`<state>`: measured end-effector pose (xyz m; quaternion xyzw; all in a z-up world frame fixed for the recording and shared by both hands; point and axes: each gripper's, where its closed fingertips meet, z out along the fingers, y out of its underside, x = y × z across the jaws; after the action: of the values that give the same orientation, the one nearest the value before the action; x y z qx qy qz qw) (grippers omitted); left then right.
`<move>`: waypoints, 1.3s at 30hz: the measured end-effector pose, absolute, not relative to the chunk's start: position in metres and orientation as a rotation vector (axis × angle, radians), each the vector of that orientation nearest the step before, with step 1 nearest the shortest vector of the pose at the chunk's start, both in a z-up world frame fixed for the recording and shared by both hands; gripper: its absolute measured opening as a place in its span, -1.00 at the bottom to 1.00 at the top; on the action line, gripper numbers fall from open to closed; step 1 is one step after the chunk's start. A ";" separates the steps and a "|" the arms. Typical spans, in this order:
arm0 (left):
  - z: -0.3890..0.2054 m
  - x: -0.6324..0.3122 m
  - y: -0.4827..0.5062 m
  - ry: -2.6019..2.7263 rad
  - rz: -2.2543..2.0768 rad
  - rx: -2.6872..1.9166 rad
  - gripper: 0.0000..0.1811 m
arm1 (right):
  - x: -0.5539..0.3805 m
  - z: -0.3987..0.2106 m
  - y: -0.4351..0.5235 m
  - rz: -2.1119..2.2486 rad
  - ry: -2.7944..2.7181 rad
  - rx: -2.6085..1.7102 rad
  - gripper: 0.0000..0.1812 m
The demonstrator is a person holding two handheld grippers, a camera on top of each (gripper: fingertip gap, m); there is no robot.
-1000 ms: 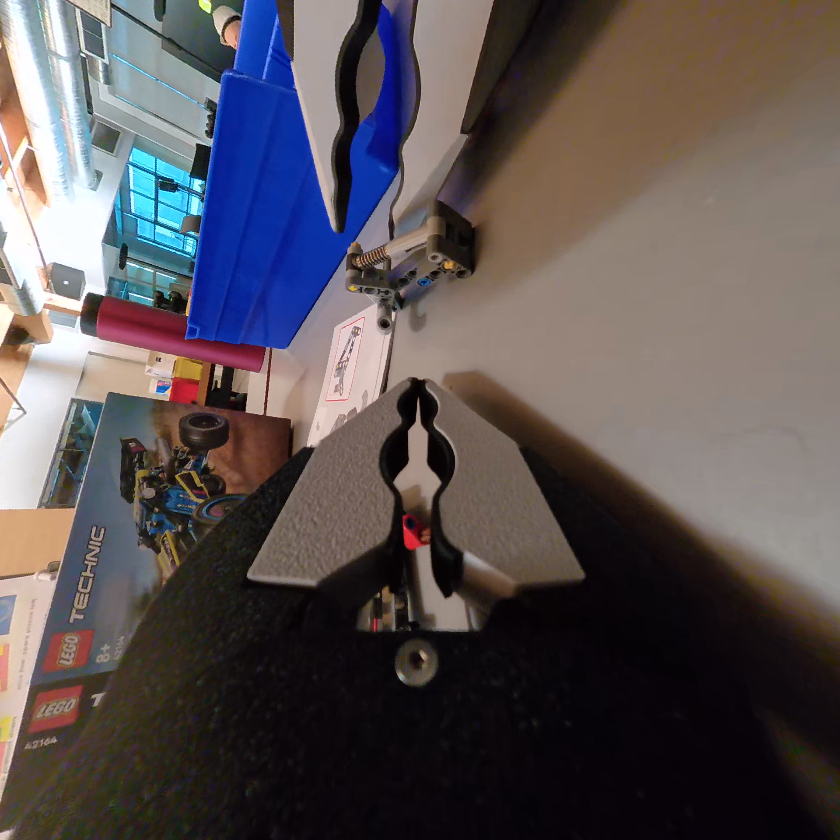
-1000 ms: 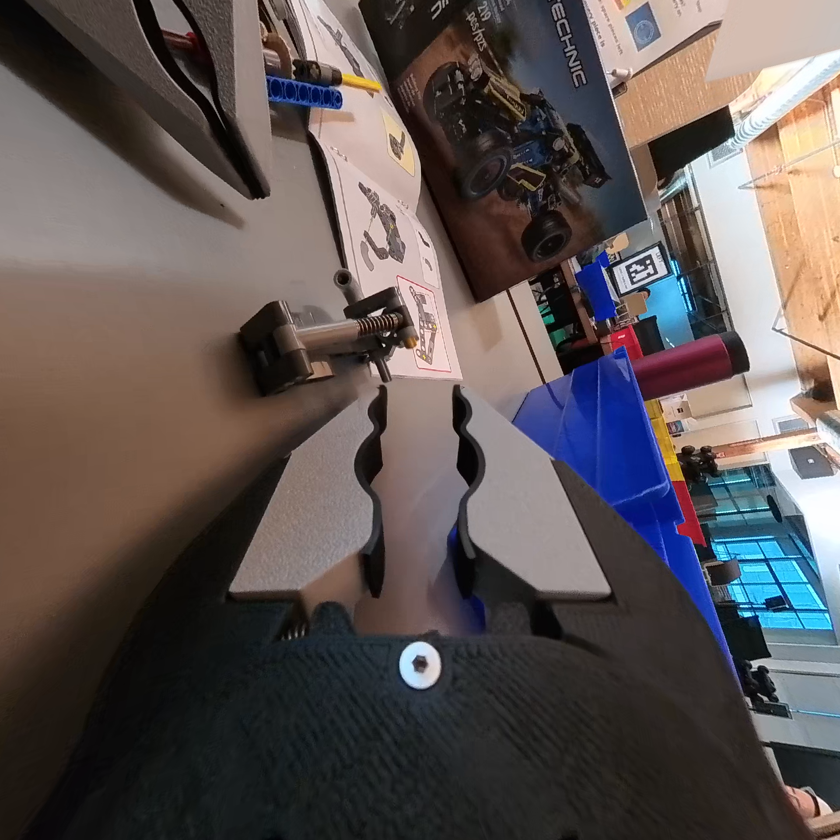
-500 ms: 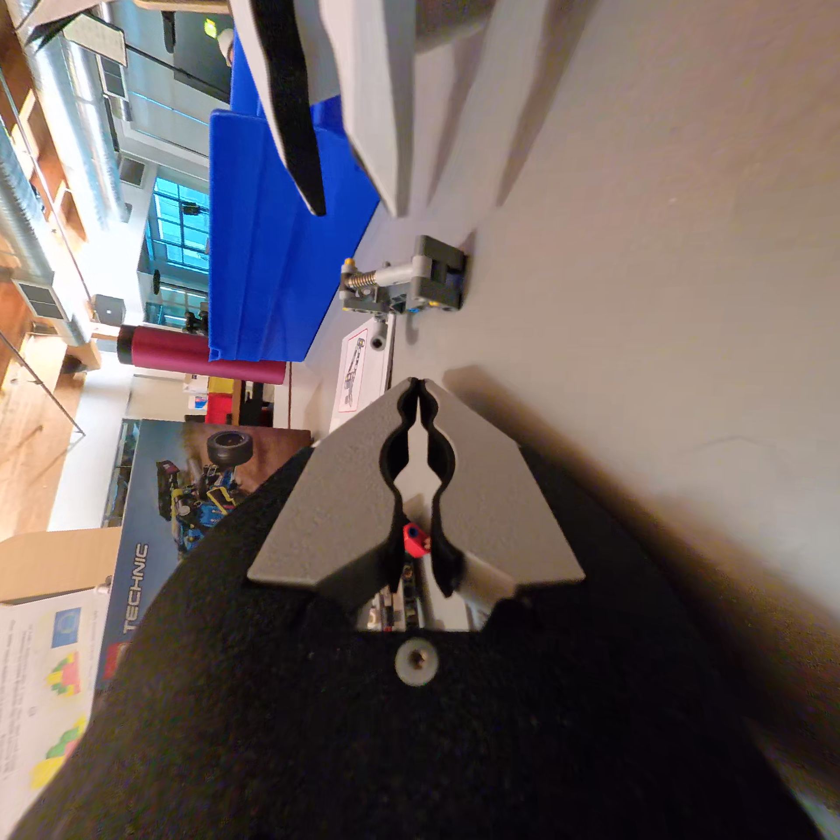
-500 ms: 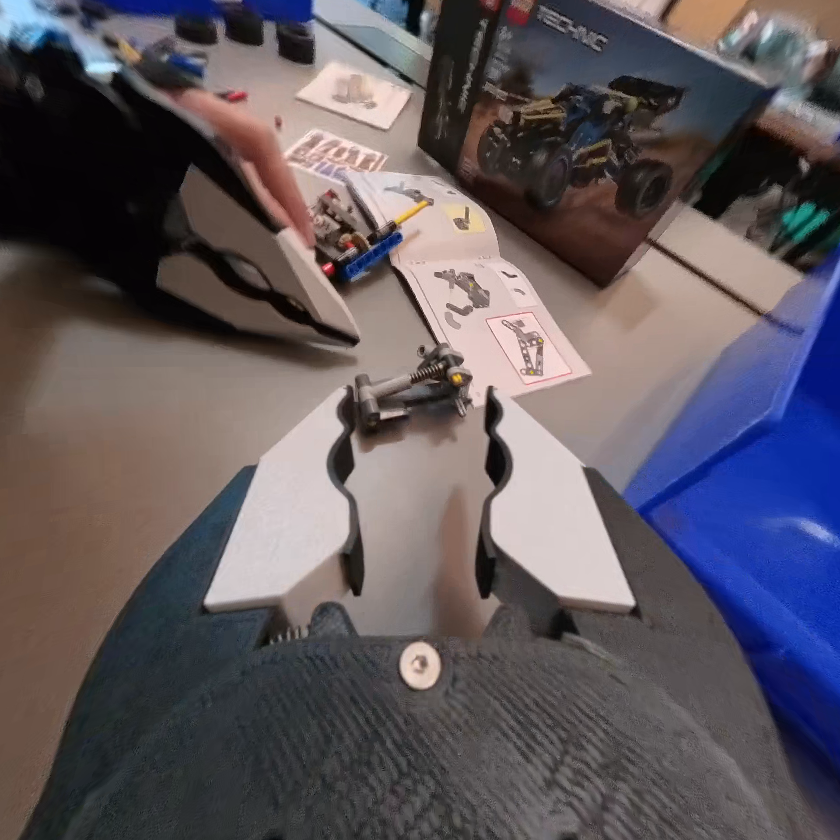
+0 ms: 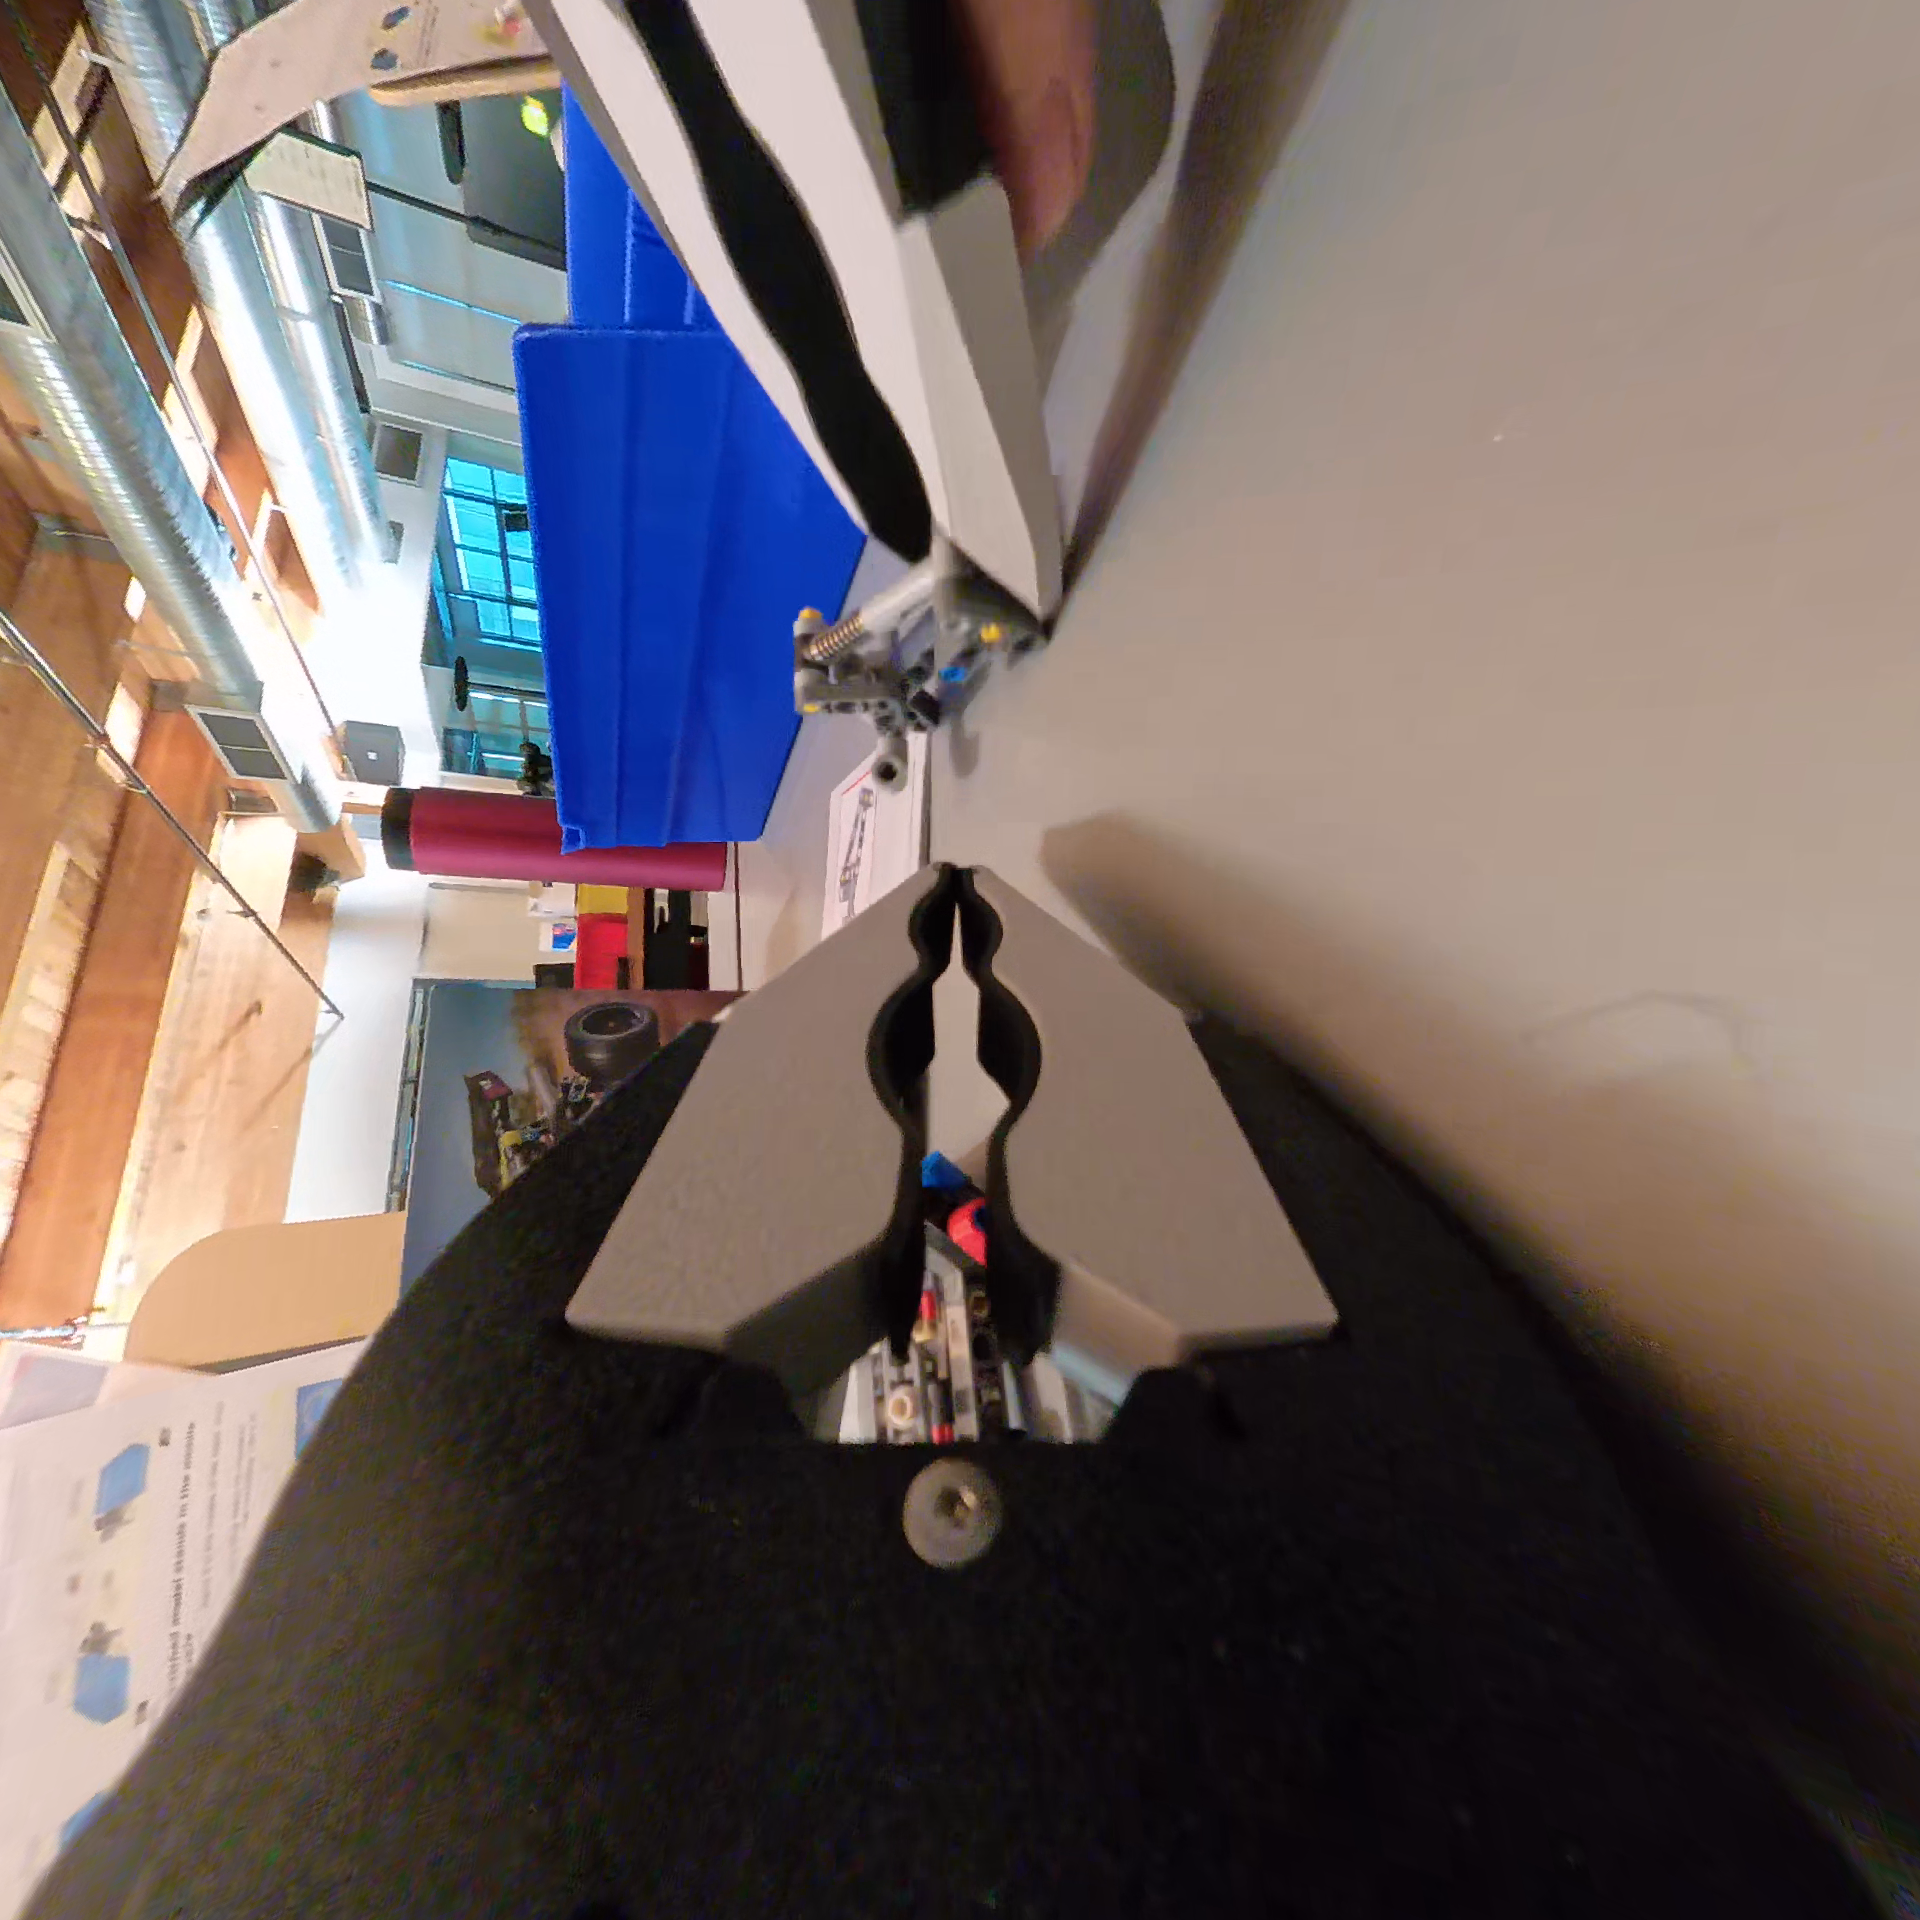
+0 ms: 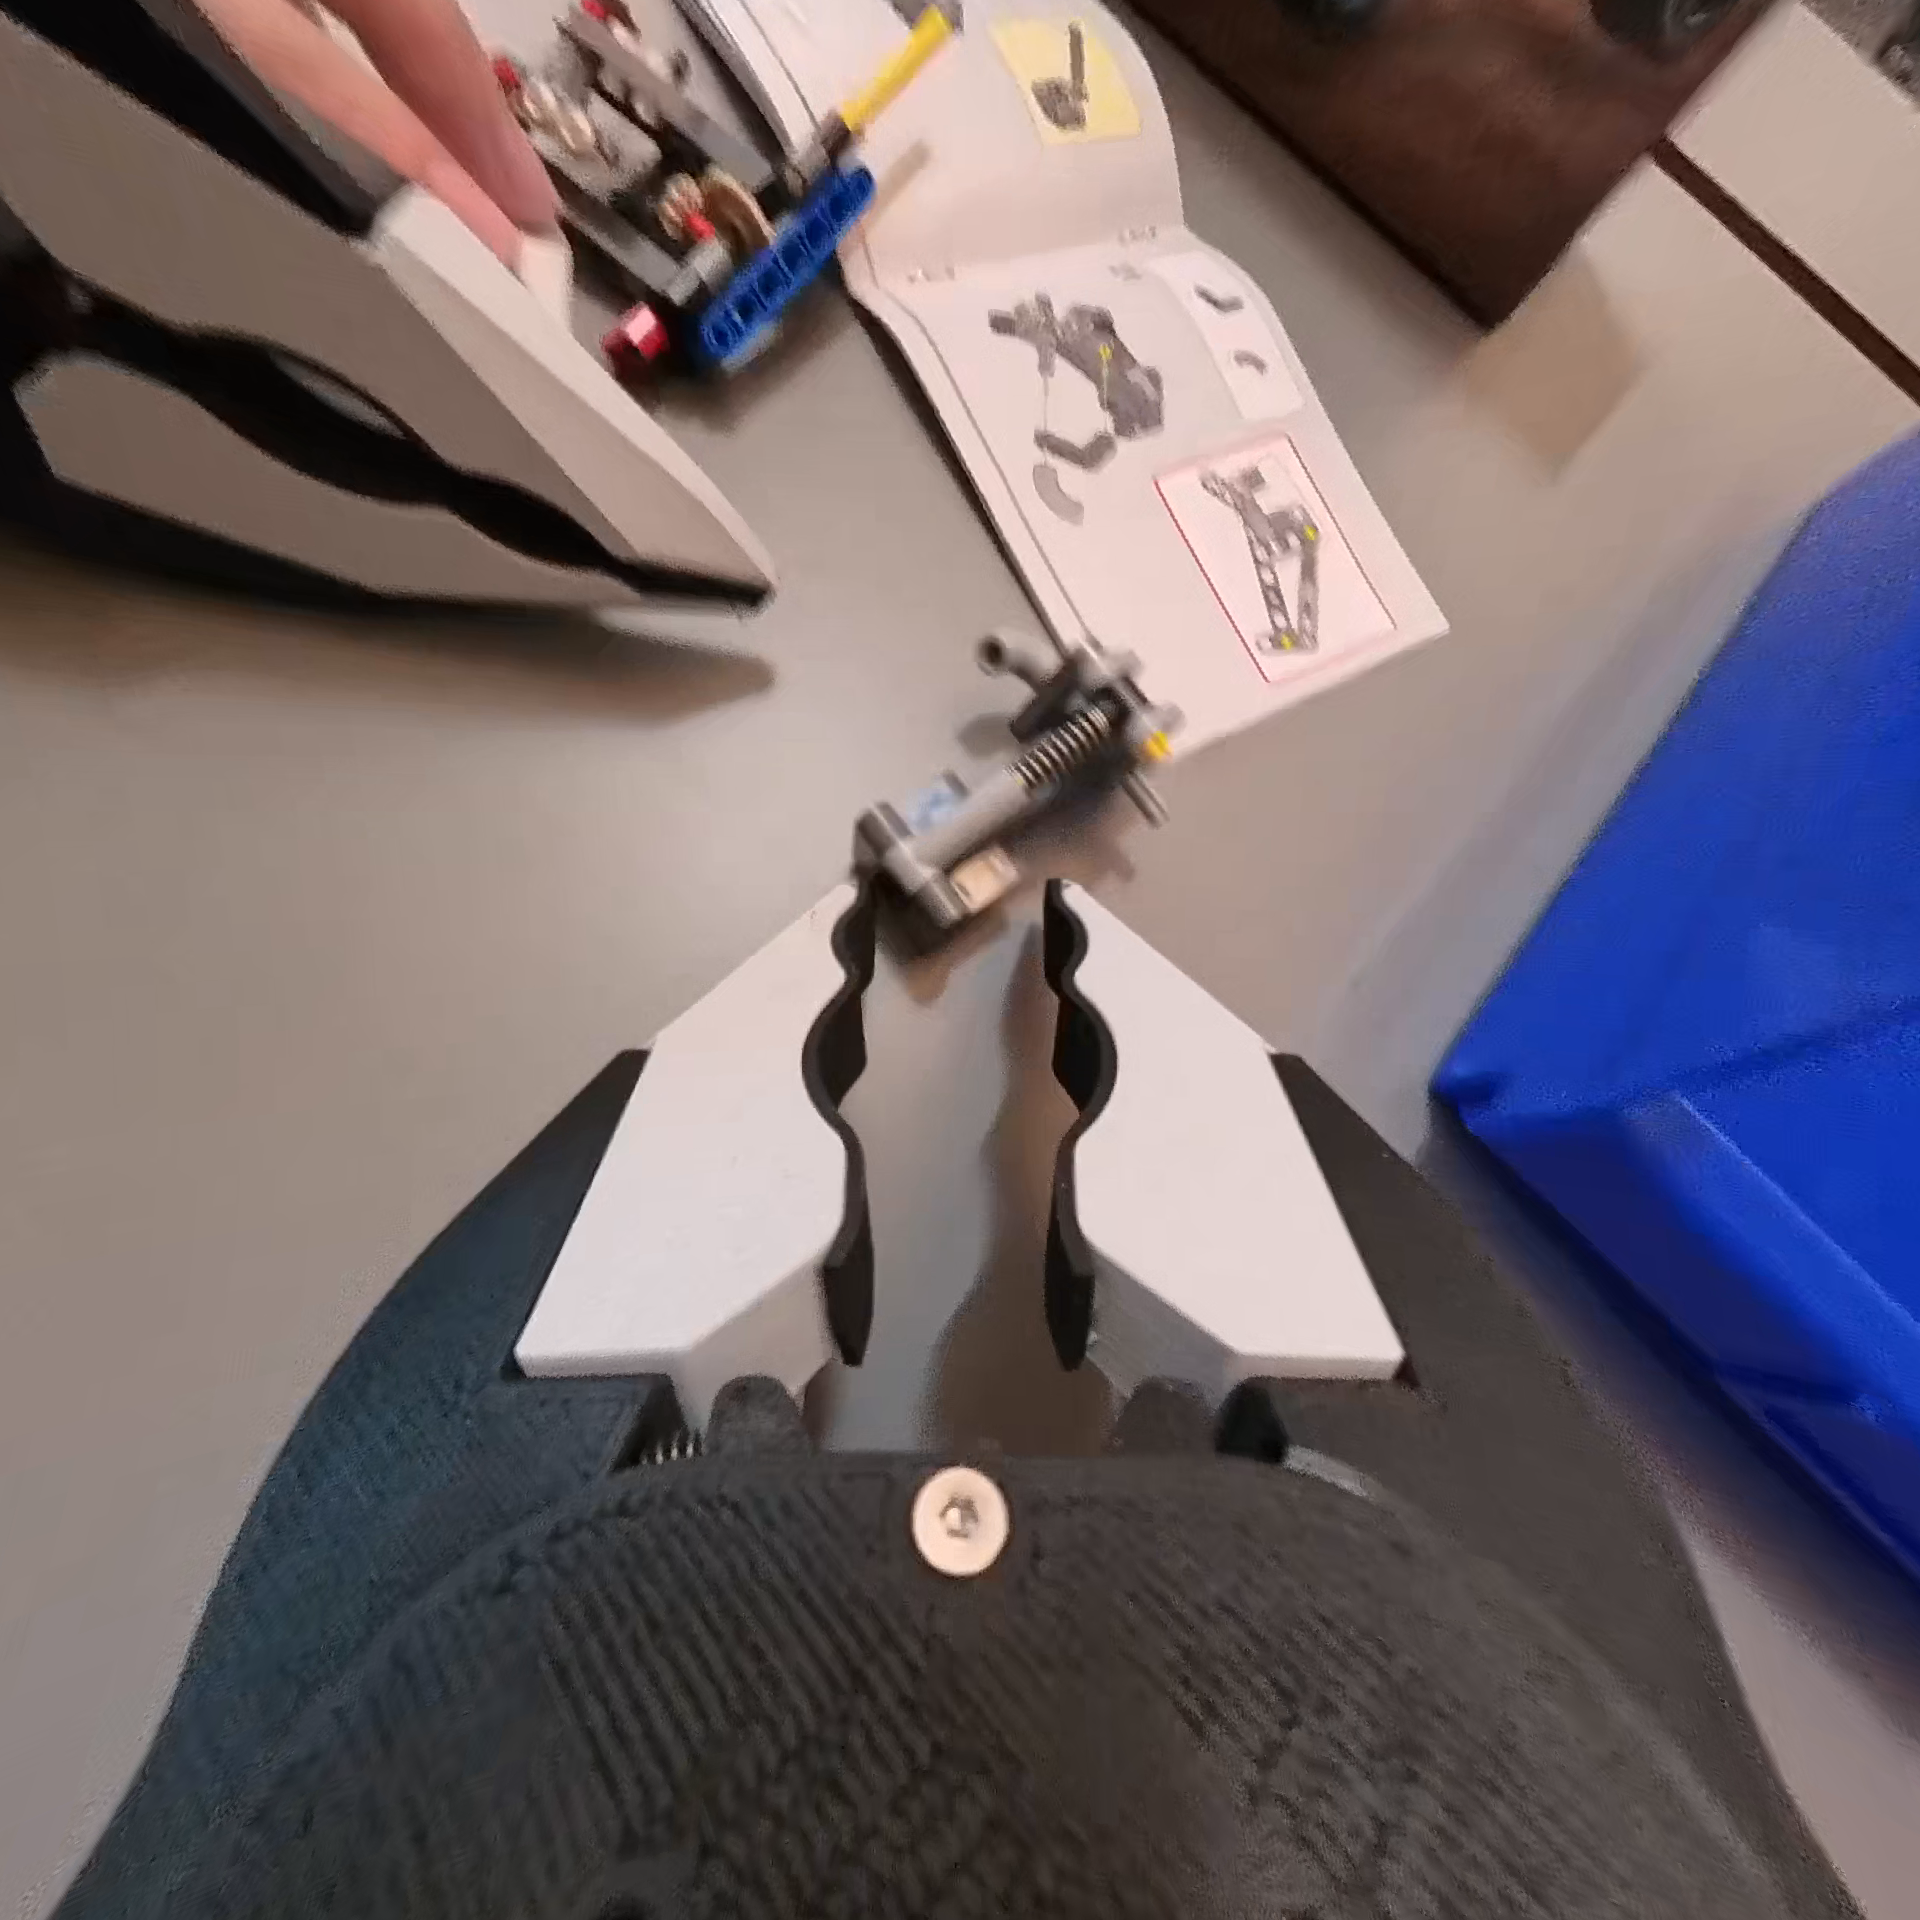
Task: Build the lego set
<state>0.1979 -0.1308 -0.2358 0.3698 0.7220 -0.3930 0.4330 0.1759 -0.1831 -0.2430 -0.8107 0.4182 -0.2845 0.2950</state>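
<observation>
My right tool (image 6: 948, 902) is spread, its tips just short of the shock assembly (image 6: 1023, 781) on the desk (image 6: 312, 883). My left tool (image 5: 954, 878) is pressed together beyond it; bricks behind its fingers are mostly hidden

- A blue bin (image 6: 1704, 997) sits on the grey desk (image 6: 312, 883).
- A maroon bottle (image 5: 540, 836) lies past the bin.
- Silver ducts (image 5: 156, 436) run overhead.
- Windows (image 5: 483, 566) show far back.
- A cardboard box (image 5: 260, 1288) stands at the desk's edge.
</observation>
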 end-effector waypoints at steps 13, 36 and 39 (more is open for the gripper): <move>-0.240 0.198 -0.131 1.821 -0.982 0.932 -1.00 | 0.182 -0.247 -0.190 -0.648 1.318 -2.020 -0.39; -0.240 0.194 -0.132 1.811 -0.995 0.956 -1.00 | 0.167 -0.245 -0.187 -0.573 1.035 -2.136 -0.65; -0.237 0.189 -0.133 1.791 -1.021 0.969 -1.00 | 0.149 -0.244 -0.179 -0.449 0.881 -2.154 -0.65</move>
<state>0.1894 -0.1327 -0.2370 0.3865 0.7139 -0.4072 0.4185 0.1488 -0.1789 -0.2442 -0.8420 0.3444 -0.1755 0.3764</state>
